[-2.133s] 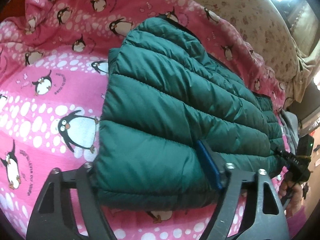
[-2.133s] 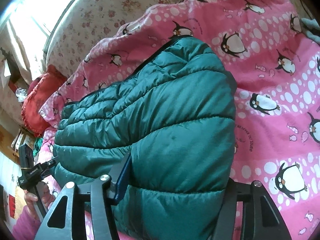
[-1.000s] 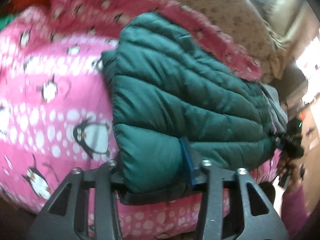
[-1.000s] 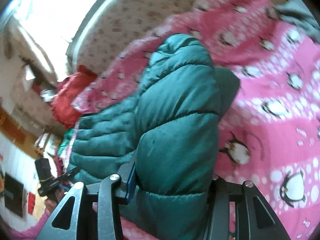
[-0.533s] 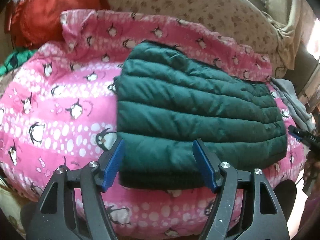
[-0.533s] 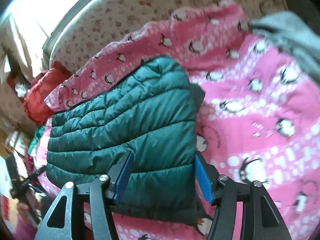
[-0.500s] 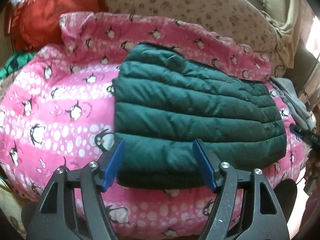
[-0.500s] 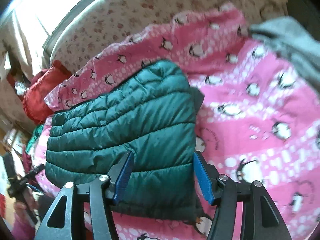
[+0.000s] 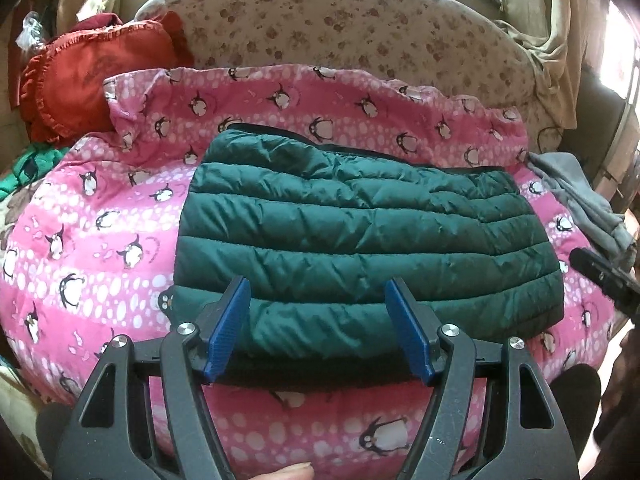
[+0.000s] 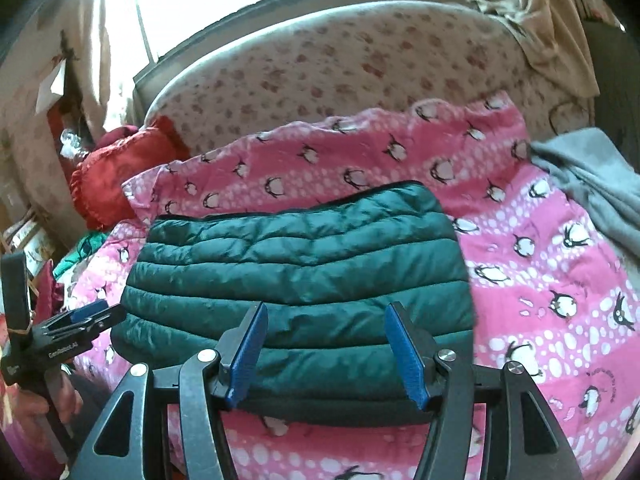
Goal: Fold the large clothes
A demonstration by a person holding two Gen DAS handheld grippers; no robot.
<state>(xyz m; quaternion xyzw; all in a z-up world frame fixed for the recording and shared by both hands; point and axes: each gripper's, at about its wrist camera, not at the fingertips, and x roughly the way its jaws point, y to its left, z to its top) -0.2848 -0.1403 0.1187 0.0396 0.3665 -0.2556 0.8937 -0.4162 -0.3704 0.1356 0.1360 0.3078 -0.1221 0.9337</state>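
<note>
A dark green quilted puffer jacket (image 9: pixel 360 236) lies folded flat into a wide rectangle on a pink penguin-print blanket (image 9: pixel 100 240); it also shows in the right wrist view (image 10: pixel 304 276). My left gripper (image 9: pixel 320 320) is open and empty, held above the jacket's near edge, not touching it. My right gripper (image 10: pixel 324 344) is open and empty, also above the near edge. The left gripper appears at the left of the right wrist view (image 10: pixel 80 320). The right gripper's tip shows at the right edge of the left wrist view (image 9: pixel 600 276).
A red frilled cushion (image 9: pixel 92 76) lies at the back left. A grey garment (image 10: pixel 592 184) lies at the right on the blanket. A floral-patterned backrest (image 9: pixel 340 28) rises behind. Green cloth (image 9: pixel 24 168) sits at the far left.
Both grippers opened, let go of the jacket's near edge and pulled back and up. The jacket now lies flat, folded on the blanket.
</note>
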